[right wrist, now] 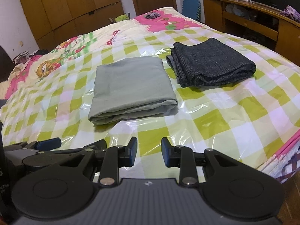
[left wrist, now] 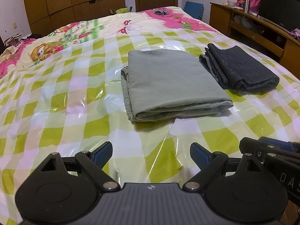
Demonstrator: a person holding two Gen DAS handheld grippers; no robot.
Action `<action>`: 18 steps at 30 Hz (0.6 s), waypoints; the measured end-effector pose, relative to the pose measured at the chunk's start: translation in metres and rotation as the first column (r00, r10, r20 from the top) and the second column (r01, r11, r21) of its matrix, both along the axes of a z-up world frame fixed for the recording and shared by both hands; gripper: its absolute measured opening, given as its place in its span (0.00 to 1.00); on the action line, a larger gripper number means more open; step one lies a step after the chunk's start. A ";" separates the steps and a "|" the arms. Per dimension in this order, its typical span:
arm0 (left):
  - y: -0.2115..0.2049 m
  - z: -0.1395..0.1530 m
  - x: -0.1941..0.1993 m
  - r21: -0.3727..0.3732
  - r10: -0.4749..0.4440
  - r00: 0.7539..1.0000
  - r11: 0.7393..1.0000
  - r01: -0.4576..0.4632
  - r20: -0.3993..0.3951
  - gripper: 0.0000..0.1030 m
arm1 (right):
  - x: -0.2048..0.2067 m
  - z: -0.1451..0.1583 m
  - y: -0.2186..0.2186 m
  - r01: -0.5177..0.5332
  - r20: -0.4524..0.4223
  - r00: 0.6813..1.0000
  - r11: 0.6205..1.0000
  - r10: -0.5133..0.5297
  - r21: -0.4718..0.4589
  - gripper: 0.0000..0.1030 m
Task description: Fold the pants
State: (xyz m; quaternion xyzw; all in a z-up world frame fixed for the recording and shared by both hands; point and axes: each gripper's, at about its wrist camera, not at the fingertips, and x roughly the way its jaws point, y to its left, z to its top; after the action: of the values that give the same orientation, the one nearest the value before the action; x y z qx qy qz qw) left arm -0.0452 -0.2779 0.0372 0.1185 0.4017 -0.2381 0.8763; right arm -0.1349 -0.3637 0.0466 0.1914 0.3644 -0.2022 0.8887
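The left tongs (left wrist: 151,154) sit at the bottom of their frame with the blue pads spread wide and nothing between them. The right tongs (right wrist: 149,154) hover low in their own view, pads parted by a narrower gap, also empty. Each pair shows at the lower edge of the other's view, so the two are side by side above the near edge of the bed (left wrist: 56,101), which is covered in a green-and-white checked sheet under glossy clear plastic.

Further out, at the middle of the frame, lie the green pants (left wrist: 168,82), folded into a flat rectangle, with the rounded fold toward the tongs. Just beside them, right of centre, rest the dark grey pants (left wrist: 243,69), also folded. A wooden cabinet (left wrist: 253,30) stands at the upper right.

Both pairs look finished, so the folding seems done or between garments. Any next move would call for reaching forward and closing on a cloth edge.
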 end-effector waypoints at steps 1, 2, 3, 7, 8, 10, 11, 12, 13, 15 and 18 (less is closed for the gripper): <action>-0.001 0.000 0.000 0.000 0.000 1.000 1.000 0.000 -0.004 0.98 | 0.000 0.000 -0.001 -0.004 -0.003 1.000 1.000 0.004 -0.003 0.28; -0.002 -0.001 0.000 0.001 0.002 1.000 1.000 -0.002 -0.007 0.98 | 0.001 0.000 -0.002 -0.008 -0.005 1.000 1.000 0.008 -0.005 0.28; -0.003 -0.002 0.000 0.003 0.005 1.000 1.000 -0.005 -0.010 0.98 | 0.001 -0.001 -0.002 -0.013 -0.007 1.000 1.000 0.013 -0.006 0.28; -0.007 -0.005 0.000 0.010 0.015 1.000 1.000 -0.015 -0.019 0.98 | 0.002 -0.003 -0.006 -0.034 -0.021 0.999 0.999 0.034 -0.005 0.28; -0.008 -0.006 0.000 0.013 0.019 1.000 1.000 -0.019 -0.021 0.98 | 0.003 -0.004 -0.007 -0.038 -0.024 0.999 0.999 0.038 -0.005 0.28; -0.011 -0.007 0.000 0.015 0.030 0.999 0.999 -0.029 -0.024 0.98 | 0.004 -0.005 -0.010 -0.046 -0.028 0.999 0.999 0.046 -0.003 0.28; -0.011 -0.008 0.000 0.014 0.034 0.999 0.999 -0.034 -0.024 0.98 | 0.004 -0.005 -0.011 -0.050 -0.029 0.998 0.999 0.050 -0.002 0.28; -0.012 -0.008 0.000 0.014 0.037 0.999 0.999 -0.037 -0.024 0.98 | 0.005 -0.005 -0.012 -0.052 -0.029 0.998 0.999 0.052 -0.001 0.28; -0.013 -0.008 0.000 0.014 0.040 0.999 0.999 -0.040 -0.024 0.98 | 0.005 -0.005 -0.014 -0.054 -0.029 0.998 0.999 0.054 0.000 0.28; -0.015 -0.008 0.000 0.013 0.043 0.999 0.999 -0.043 -0.028 0.98 | 0.004 -0.006 -0.016 -0.057 -0.027 0.998 0.998 0.057 0.001 0.28; -0.018 -0.009 0.000 0.011 0.047 0.998 0.999 -0.046 -0.042 0.98 | 0.004 -0.005 -0.019 -0.060 -0.029 0.998 0.998 0.060 -0.003 0.28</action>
State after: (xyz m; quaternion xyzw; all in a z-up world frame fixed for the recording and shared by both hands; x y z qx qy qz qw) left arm -0.0447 -0.2956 0.0284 0.1085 0.4237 -0.2182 0.8724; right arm -0.1308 -0.3830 0.0413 0.1760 0.3822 -0.1790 0.8893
